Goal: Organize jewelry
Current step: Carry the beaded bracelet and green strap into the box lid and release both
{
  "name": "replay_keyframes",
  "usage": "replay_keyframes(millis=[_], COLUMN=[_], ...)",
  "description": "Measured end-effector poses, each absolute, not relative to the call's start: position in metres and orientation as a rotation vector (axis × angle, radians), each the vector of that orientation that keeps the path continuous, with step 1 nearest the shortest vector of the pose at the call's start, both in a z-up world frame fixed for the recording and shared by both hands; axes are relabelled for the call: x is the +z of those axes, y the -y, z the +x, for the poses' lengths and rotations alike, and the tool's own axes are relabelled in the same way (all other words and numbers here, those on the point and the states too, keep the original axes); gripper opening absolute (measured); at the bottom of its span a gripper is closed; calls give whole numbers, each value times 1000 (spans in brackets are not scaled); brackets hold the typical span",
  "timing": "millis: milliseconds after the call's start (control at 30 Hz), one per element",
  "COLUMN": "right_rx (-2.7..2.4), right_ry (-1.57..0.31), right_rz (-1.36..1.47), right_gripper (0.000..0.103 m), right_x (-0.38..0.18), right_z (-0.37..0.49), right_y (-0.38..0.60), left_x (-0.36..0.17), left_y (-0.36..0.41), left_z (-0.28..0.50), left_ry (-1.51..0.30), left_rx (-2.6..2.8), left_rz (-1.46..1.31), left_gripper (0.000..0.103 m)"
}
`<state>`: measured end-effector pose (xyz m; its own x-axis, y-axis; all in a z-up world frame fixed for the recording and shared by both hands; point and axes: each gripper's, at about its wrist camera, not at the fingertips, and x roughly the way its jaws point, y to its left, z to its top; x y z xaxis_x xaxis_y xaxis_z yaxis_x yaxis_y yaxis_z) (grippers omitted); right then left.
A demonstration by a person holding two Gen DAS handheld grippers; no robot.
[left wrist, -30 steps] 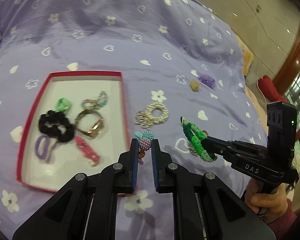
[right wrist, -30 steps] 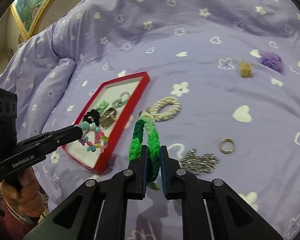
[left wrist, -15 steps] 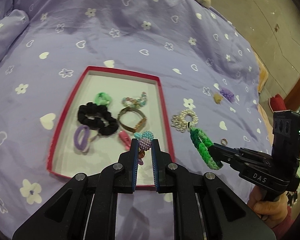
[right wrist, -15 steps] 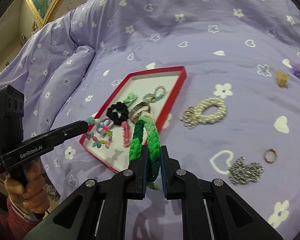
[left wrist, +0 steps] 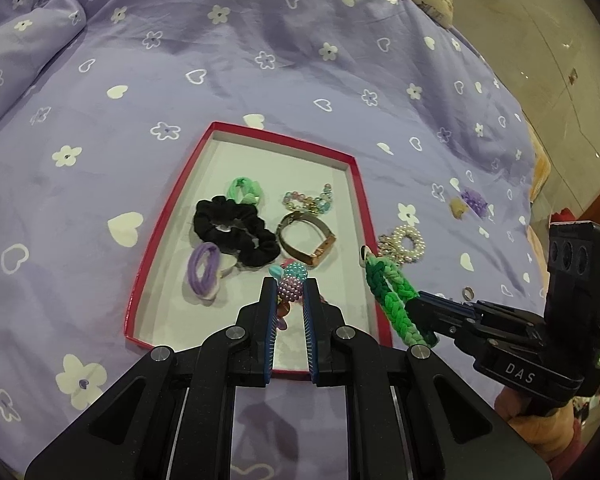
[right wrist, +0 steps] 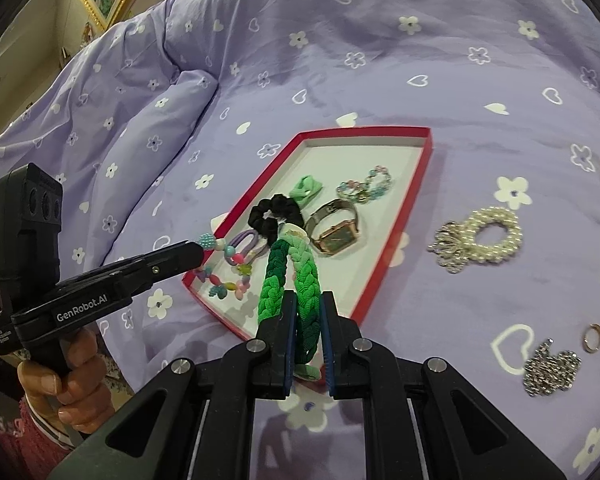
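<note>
Lavender bedding (left wrist: 260, 92) printed with white hearts and flowers fills both views, and a red-rimmed tray (left wrist: 162, 222) lies on the bed. My left gripper (left wrist: 291, 294) is pinching a beaded bracelet (left wrist: 292, 286); from its own camera only the pearly bead cluster shows between the pads, the rest hidden below, while the right view shows the coloured loop (right wrist: 224, 270) dangling over the tray's near corner. My right gripper (right wrist: 306, 312) is clamped on a green braided band (right wrist: 292, 280), whose lower end is cut off behind the fingers. A pink clip in the tray is mostly covered by the beads. Compared with a second ago, both grippers have travelled from the bedding beside the pearl bracelet (right wrist: 486, 234) to the tray, which now sits centred and closer. Inside, a black scrunchie (left wrist: 232, 228), a watch (left wrist: 308, 240) and purple ties (left wrist: 204, 272) crowd the middle, leaving bare white floor near the front rim and the far end.
</note>
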<state>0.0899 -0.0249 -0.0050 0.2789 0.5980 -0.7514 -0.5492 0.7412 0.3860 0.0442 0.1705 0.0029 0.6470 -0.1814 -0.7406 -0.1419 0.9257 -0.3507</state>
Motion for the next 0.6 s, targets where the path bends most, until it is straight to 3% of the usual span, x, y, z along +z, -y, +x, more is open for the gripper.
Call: replay_keyframes(millis=[600], right_rx=[781], right_ry=[-1121], right_rz=[-19], right_gripper=[11], right_x=[-43], right_z=[106], right_y=[-20], left_x=[-36], left_y=[-206], left_z=[53], left_ry=[-931], left_rx=[37], left_rz=[-474], left_gripper=[11])
